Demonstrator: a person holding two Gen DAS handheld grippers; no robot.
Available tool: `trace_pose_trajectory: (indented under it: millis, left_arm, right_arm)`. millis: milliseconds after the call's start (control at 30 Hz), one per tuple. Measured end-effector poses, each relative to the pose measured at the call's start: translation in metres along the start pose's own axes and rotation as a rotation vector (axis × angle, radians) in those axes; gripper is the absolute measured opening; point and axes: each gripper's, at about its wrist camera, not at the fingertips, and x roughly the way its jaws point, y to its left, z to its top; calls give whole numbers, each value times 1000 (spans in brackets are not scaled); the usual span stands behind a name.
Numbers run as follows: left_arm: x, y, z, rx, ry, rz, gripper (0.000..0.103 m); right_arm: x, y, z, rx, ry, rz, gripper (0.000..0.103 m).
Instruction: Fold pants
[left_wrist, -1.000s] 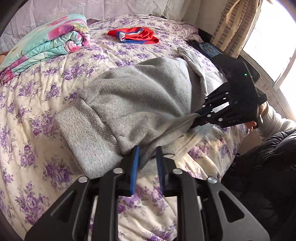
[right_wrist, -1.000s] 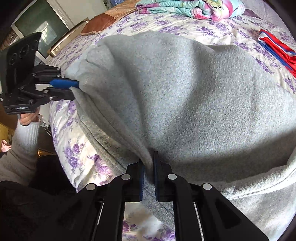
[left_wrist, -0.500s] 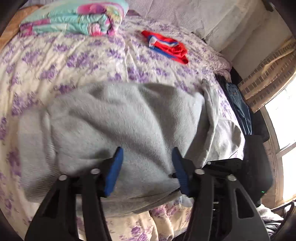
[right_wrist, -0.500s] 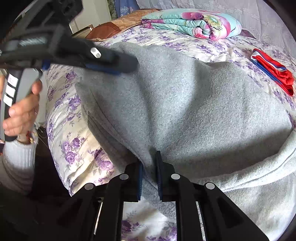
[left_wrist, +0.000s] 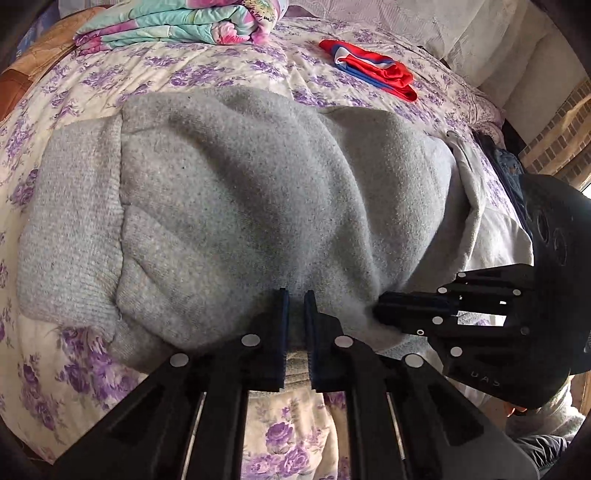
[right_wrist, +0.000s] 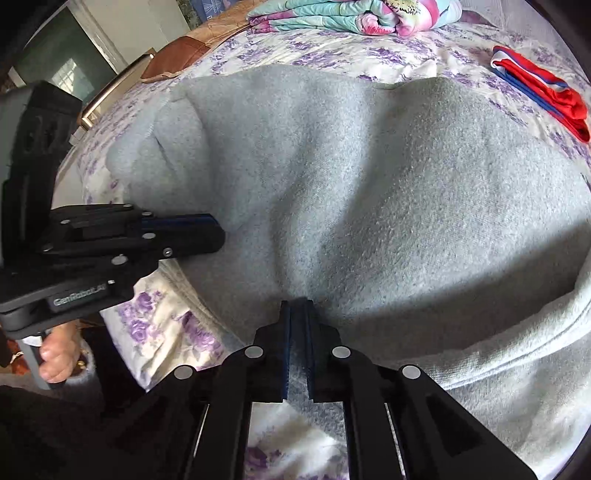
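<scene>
Left wrist view shows my left tongs (left_wrist: 295, 306) nipped shut on the near edge of the grey fleece pants (left_wrist: 236, 206), which lie bunched across the bed, ribbed cuff to the left. Just right of them, my right tongs (right_wrist: 297, 314) are pinched narrow on the same edge, a fold of fleece between the pads. To fold well, I judge I should lift both grips together, keep the edge taut between them, and carry it evenly across so no wrinkle gets trapped. Underneath is a cream bedspread with purple flowers (left_wrist: 207, 74); a rolled turquoise floral quilt (left_wrist: 173, 22) and a red-and-blue garment (left_wrist: 373, 70) sit beyond.
</scene>
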Motion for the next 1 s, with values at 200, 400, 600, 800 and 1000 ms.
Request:
trace_pose_trajectory:
  millis: [200,400,600,800,1000]
  left_arm:
    - [-1,3,-2,10,-3,-28,8]
    - [-2,2,-5,19,-9,-29,7]
    - [-2,3,-5,23,-6,-54,8]
    - [0,6,-1,24,17,-79,8]
    - [0,7,-1,28,14,-80,8]
  right_arm:
    - [-69,-41,51,85,25,-130,45]
    - [-118,-216,120,431,124,-627,75]
    - [-77,-326,129,613,335,-646,73]
    - [-21,-348,125,621,514,-710,73]
    - [-54,-350,98,644,387,-644,15]
